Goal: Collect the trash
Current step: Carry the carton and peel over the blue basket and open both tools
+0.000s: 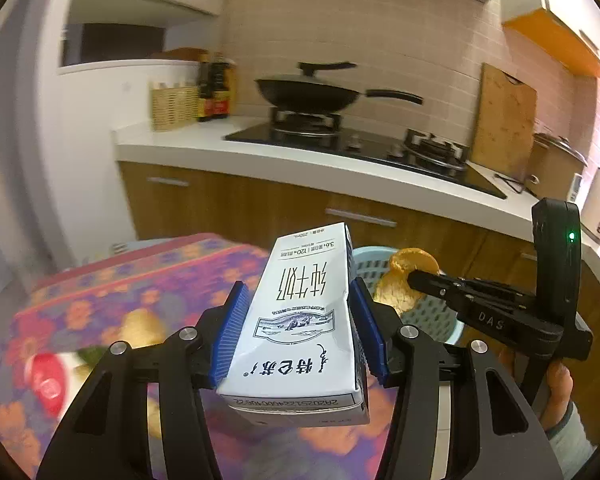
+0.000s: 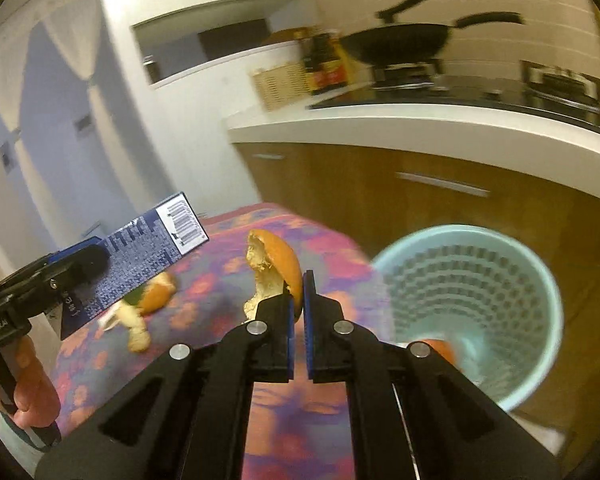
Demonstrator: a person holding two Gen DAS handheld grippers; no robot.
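The milk carton (image 1: 300, 328) is clamped between the blue pads of the left gripper (image 1: 298, 332), lifted above the floral tablecloth (image 1: 112, 280), its length running away from the camera. In the right wrist view the same carton (image 2: 140, 256) shows at the left, its barcode end tilted up and away.

The right gripper (image 2: 299, 304) has its fingers closed on a piece of orange peel (image 2: 276, 268), which stands up out of the pads, pith side facing left. From the left wrist view that peel (image 1: 408, 276) hangs in front of the bin's near rim.

The pale blue slotted bin (image 2: 476, 308) stands on the floor just right of the table, at the foot of the wooden cabinets. Something orange (image 2: 440, 350) lies inside it, partly hidden by the right gripper.

More peel (image 2: 148, 304) lies on the cloth under the carton. A blurred red and white object (image 1: 48, 376) sits at the near left of the table.

On the far counter a wok (image 1: 312, 94) rests on the stove, with bottles (image 1: 216, 88) and a wicker basket (image 1: 172, 106) to its left.
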